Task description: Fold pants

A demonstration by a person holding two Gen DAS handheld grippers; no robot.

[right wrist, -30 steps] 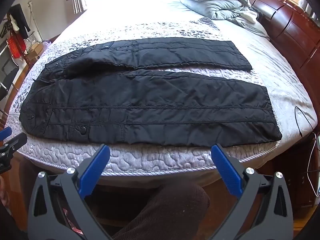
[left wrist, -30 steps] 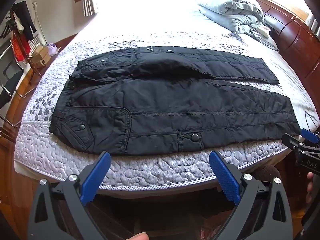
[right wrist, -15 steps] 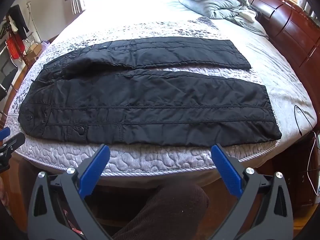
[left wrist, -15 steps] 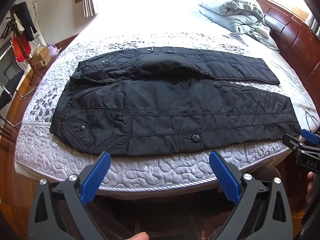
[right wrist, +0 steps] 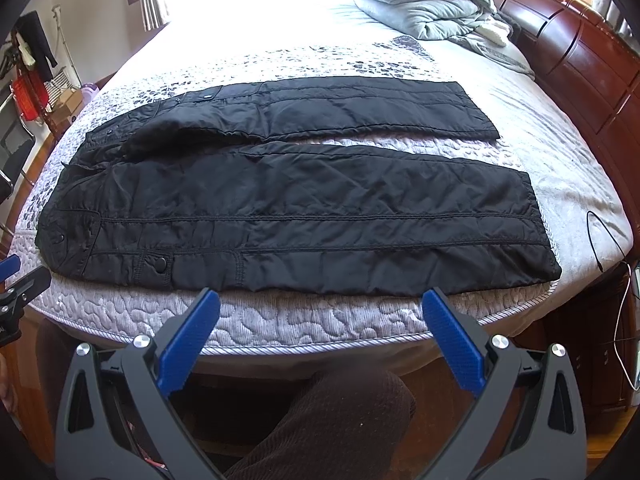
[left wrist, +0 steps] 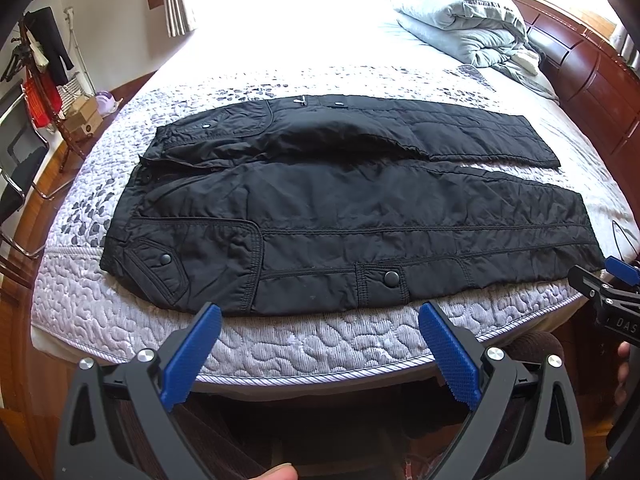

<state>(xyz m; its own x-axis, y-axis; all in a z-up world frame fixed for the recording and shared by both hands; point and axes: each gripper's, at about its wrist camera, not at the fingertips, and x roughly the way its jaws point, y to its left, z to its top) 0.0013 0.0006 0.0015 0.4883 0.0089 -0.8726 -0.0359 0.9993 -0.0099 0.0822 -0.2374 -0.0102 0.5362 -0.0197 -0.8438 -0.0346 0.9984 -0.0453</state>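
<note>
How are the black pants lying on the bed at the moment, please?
Spread flat, unfolded: the pants lie with both legs side by side on the bed.

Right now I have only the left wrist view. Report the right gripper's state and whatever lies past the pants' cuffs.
Observer: The right gripper is open, its blue pads spread wide with nothing between them. It hangs short of the mattress edge, off the black pants.
Operator: Now the cuffs.
Observer: A thin black cable loops on the bed beyond the near leg's cuff, apart from the fabric.
Operator: Check over that side of the bed.
Observer: A white cable hangs there beside dark wooden furniture.
</note>
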